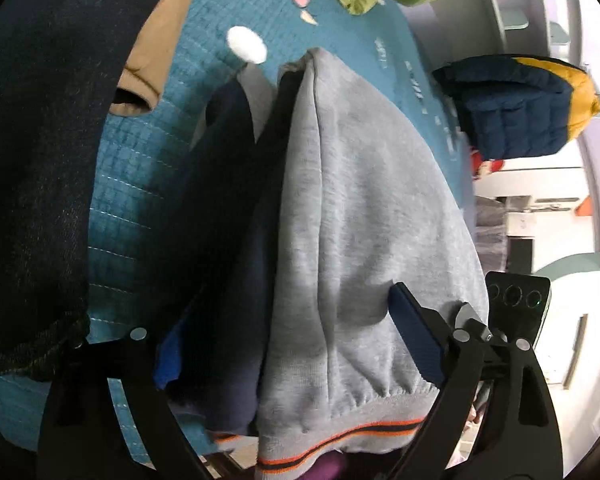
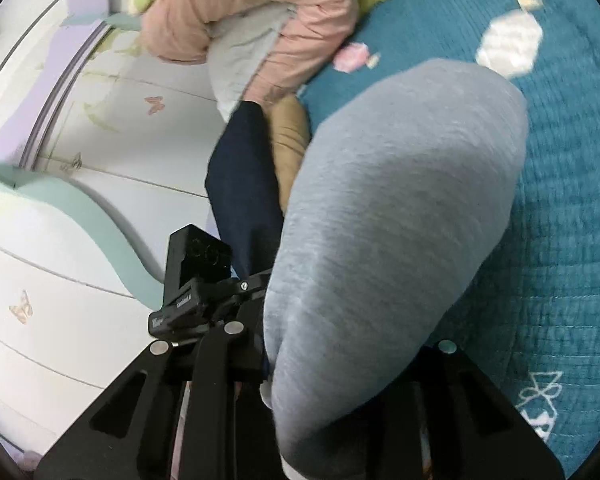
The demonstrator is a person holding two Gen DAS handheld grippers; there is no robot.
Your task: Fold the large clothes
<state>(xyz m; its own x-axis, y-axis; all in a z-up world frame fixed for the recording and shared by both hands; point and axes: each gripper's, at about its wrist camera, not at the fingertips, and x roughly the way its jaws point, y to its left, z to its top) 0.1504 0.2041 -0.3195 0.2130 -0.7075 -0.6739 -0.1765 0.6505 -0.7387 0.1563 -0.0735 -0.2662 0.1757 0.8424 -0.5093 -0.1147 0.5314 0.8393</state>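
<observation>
Your grey sweatshirt [image 1: 364, 216] is bunched right up against both cameras, hanging over the teal bedspread [image 1: 139, 208]. It's thick, floppy fleece with some weight, so it'll sag and slide; I'd grab the ribbed striped hem [image 1: 340, 440], not the loose middle. Your left gripper [image 1: 295, 340] stands wide with the fabric draped between its fingers, pads not visibly squeezing. Your right gripper [image 2: 324, 360] looks narrowed onto a fold, fingertips buried under cloth. Both tilt downward. Further back there's a pink jacket [image 2: 259, 20].
</observation>
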